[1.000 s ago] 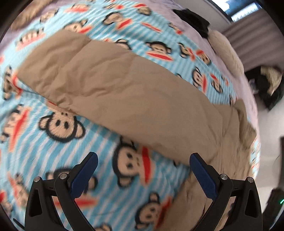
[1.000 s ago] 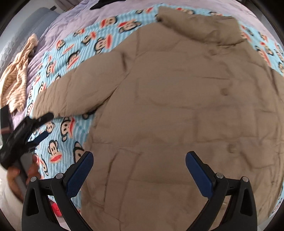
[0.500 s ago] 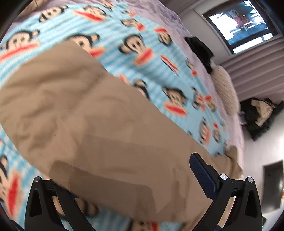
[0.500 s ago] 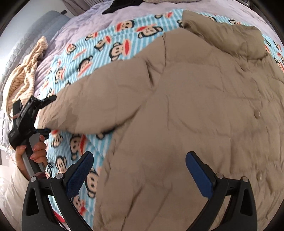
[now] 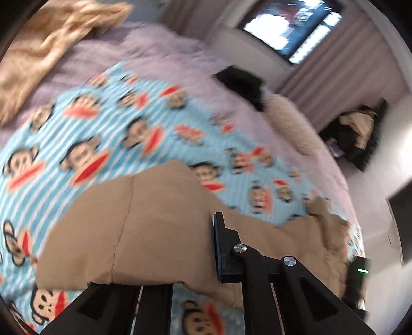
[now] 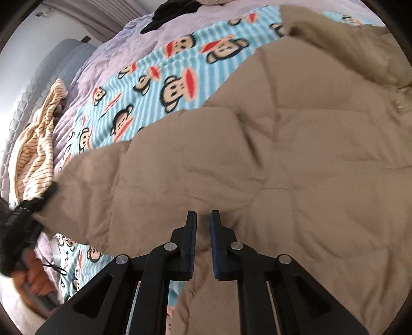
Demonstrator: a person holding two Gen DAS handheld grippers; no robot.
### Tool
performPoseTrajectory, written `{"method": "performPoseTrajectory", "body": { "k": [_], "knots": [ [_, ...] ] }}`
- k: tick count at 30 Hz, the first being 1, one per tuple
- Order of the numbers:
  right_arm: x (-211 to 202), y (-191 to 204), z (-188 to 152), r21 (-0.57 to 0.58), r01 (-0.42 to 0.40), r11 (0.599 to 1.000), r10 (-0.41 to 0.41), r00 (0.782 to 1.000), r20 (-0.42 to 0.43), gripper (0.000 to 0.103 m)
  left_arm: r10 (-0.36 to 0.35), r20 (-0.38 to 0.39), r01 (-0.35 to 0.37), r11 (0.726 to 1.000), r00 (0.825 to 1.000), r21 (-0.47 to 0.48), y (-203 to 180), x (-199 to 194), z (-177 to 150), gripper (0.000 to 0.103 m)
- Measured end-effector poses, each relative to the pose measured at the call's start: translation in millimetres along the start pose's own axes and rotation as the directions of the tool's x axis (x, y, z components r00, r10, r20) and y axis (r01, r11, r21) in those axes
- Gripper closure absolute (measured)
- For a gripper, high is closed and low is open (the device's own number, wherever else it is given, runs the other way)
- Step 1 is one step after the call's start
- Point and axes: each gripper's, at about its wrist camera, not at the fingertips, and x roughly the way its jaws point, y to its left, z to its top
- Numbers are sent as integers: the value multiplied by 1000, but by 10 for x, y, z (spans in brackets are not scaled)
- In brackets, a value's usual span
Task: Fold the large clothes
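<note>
1. Jaws of the left gripper (image 5: 180, 247) are clamped on the cuff end of the sleeve (image 5: 144, 226) of the tan padded coat (image 6: 296, 167); only the right finger shows, the left one is hidden under the fabric.
2. Jaws of the right gripper (image 6: 203, 226) are nearly closed, with a narrow gap between the blue pads (image 6: 215, 247); the tips sit over the coat near the armpit seam, and whether they pinch any fabric cannot be told.
3. Coat: spread flat on the bed, filling the right half of the right wrist view; its collar (image 6: 342, 38) lies toward the far right corner of the monkey blanket (image 6: 164, 85).
4. Sleeve: reaches leftward from the body of the coat toward the near left edge of the bed, where the left gripper (image 6: 23, 214) and the person's hand (image 6: 31, 273) hold its end.
5. Monkey blanket: blue-striped, lying under the coat on top of a lilac quilt (image 5: 159, 49).
6. Striped beige garment (image 6: 38, 149): bunched at the left edge of the bed, on the quilt, beside the grey headboard (image 6: 46, 74).
7. Black garment (image 5: 242, 82): at the far edge of the bed, touching a cream cushion (image 5: 291, 121).
8. Beyond the bed: grey curtains (image 5: 342, 59), a bright window (image 5: 291, 23) and a dark pile of clothes (image 5: 358, 131).
</note>
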Motion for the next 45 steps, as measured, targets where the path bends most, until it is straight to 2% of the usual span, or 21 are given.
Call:
{"method": "performPoseTrajectory", "body": {
  "k": [5, 7, 11, 15, 17, 18, 19, 21, 23, 25, 26, 27, 28, 32, 34, 36, 38, 39, 40, 42, 45],
  "knots": [
    [371, -71, -63, 20, -29, 999, 30, 997, -72, 92, -127, -39, 131, 984, 991, 123, -708, -11, -4, 91],
    [363, -135, -54, 42, -70, 997, 73, 994, -86, 92, -173, -57, 180, 970, 983, 163, -1072, 49, -74, 91],
    [89, -348, -89, 64, -170, 983, 176, 979, -101, 92, -230, -103, 248, 942, 968, 225, -1786, 223, -270, 91],
    [-520, -907, -198, 83, -156, 984, 159, 987, -32, 92, -241, -173, 285, 907, 955, 309, -2618, 537, -593, 91],
    [-882, -1331, -271, 99, -93, 991, 93, 996, 10, 92, -221, -218, 288, 888, 951, 358, -3054, 752, -844, 91],
    [-1002, -1492, -296, 111, -71, 991, 69, 997, 22, 92, -199, -224, 275, 880, 954, 387, -3234, 839, -972, 91],
    [-1168, -1735, -331, 132, -41, 990, 37, 999, 38, 92, -162, -220, 245, 869, 962, 431, -3410, 952, -1127, 91],
    [-1411, -2109, -378, 163, 12, 987, -22, 998, 58, 92, -20, -205, 125, 849, 978, 514, -3710, 1255, -1481, 91],
    [-1581, -2446, -402, 184, 47, 982, -59, 997, 57, 92, 62, -207, 62, 837, 976, 544, -3806, 1478, -1729, 90],
    [-1673, -2704, -399, 190, 58, 980, -67, 997, 44, 92, 133, -208, 7, 828, 969, 561, -3835, 1626, -1940, 68],
    [-1704, -2762, -393, 185, 59, 981, -67, 997, 39, 92, 162, -215, -17, 833, 963, 553, -3793, 1690, -2025, 40],
    [-1725, -2830, -378, 176, 52, 983, -59, 998, 33, 92, 176, -214, -34, 840, 961, 541, -3753, 1721, -2056, 21],
    [-1725, -2832, -373, 166, 49, 985, -55, 998, 30, 92, 189, -202, -56, 847, 961, 528, -3730, 1694, -2089, 18],
    [-1718, -2847, -269, 111, 43, 993, -45, 999, 14, 91, 221, -196, -94, 856, 955, 508, -3575, 1477, -2070, 18],
    [-1675, -2761, -241, 85, 59, 995, -60, 998, 10, 91, 200, -171, -94, 869, 965, 486, -3466, 1277, -1962, 18],
    [-1752, -2700, -261, 46, 79, 996, -80, 997, 23, 90, 160, -148, -79, 894, 976, 441, -3278, 1010, -1833, 18],
    [-1822, -2482, -231, -13, 103, 995, -102, 993, 61, 73, 142, -118, -86, 918, 983, 387, -3009, 696, -1687, 18],
    [-1846, -2360, -208, -40, 110, 993, -107, 991, 77, 48, 143, -103, -97, 926, 984, 365, -2888, 611, -1609, 18],
    [-1864, -2230, -194, -78, 120, 990, -112, 989, 98, 30, 158, -88, -121, 937, 984, 327, -2671, 518, -1476, 18],
    [-1886, -1873, -172, -192, 148, 970, -119, 981, 155, 29, 183, -101, -151, 953, 978, 263, -2331, 519, -1279, 18],
    [-1784, -1262, -200, -374, 218, 901, -144, 966, 216, 29, 182, -185, -163, 980, 966, 111, -1693, 731, -972, 18]
  ]
}}
